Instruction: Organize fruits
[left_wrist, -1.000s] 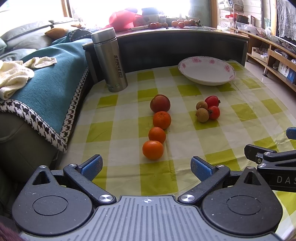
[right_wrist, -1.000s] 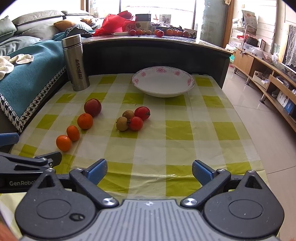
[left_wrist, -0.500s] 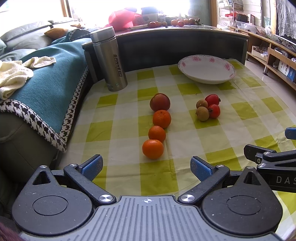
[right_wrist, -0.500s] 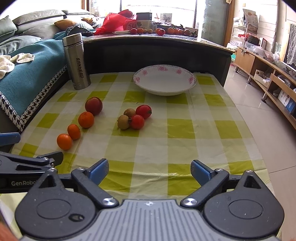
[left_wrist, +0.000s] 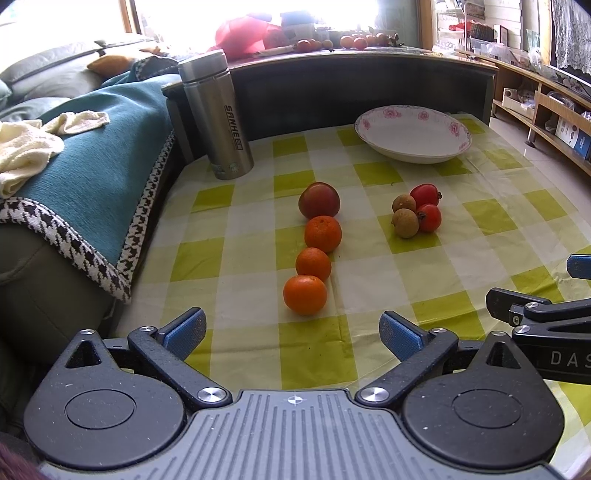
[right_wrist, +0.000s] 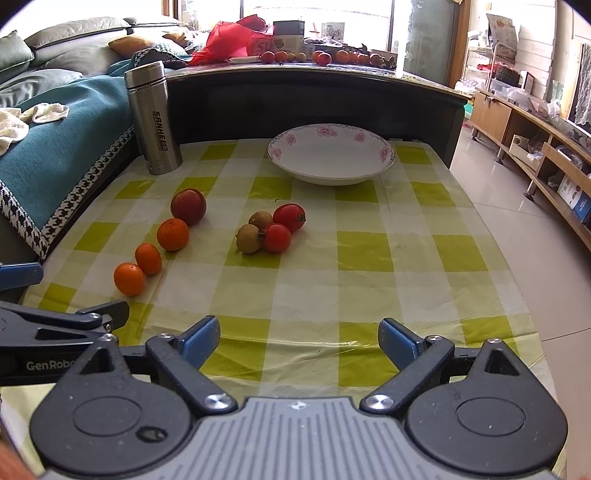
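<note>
Both claws are hovering low over the near edge of the bench (right_wrist: 369, 254), which is wearing a green-and-white checked cloth. Left claw (left_wrist: 293, 330) is sitting wide, holding nothing; right claw (right_wrist: 299, 338) is also sitting wide and holding nothing. Each one is showing in the other's view as a dark side piece, the two sitting side by side. Fruit is lying loose on the cloth in two groups. In the left wrist view, a line is running from 12 o'clock down toward the left claw: a dark red apple (left_wrist: 318, 199) at the far end, then three oranges, the first (left_wrist: 323, 234) touching the apple, the second (left_wrist: 313, 264) touching the first, the nearest (left_wrist: 305, 294) sitting just ahead of the left claw. At about 1 o'clock from that line a tight cluster is sitting: two brown fruits (left_wrist: 405, 222) and two red tomatoes (left_wrist: 429, 217), all touching. A white bowl (right_wrist: 299, 162) with pink flowers on its rim is standing at the far side, at 12 o'clock from the right claw, holding nothing. A steel flask (left_wrist: 217, 114) is standing upright at 11 o'clock, by the sofa with its teal blanket (left_wrist: 96, 147).
</note>
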